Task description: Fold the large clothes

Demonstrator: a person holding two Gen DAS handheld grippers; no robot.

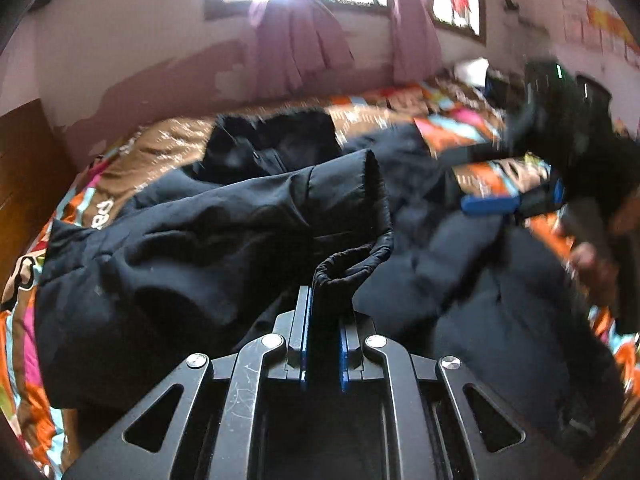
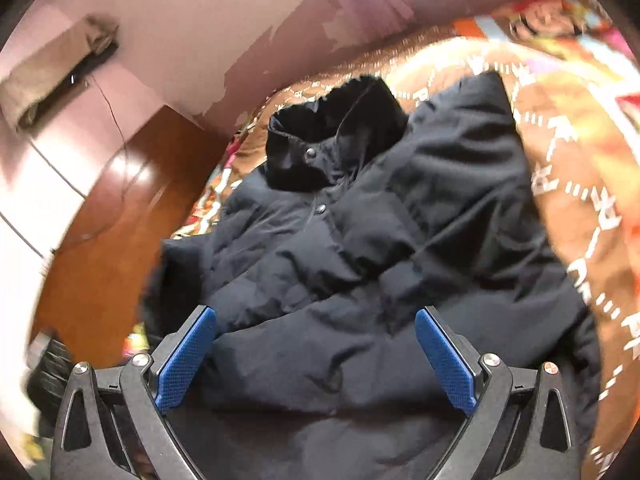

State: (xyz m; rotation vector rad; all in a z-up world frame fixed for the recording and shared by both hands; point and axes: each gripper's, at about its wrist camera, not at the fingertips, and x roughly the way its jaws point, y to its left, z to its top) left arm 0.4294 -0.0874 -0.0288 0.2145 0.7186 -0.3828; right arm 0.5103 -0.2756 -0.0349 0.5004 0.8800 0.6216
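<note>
one jacket, two grippers

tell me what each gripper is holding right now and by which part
The left gripper is shut on the dark jacket, pinching the sleeve cuff. The right gripper is open over the jacket and holds nothing.

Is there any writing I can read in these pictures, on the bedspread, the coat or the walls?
"ed": end of a white word on the bedspread, the rest hidden under the dark coat.
White letters in rings on the bedspread: too blurred to read.
Papers on the wall: too blurred to read.
Coat: no writing visible.
</note>
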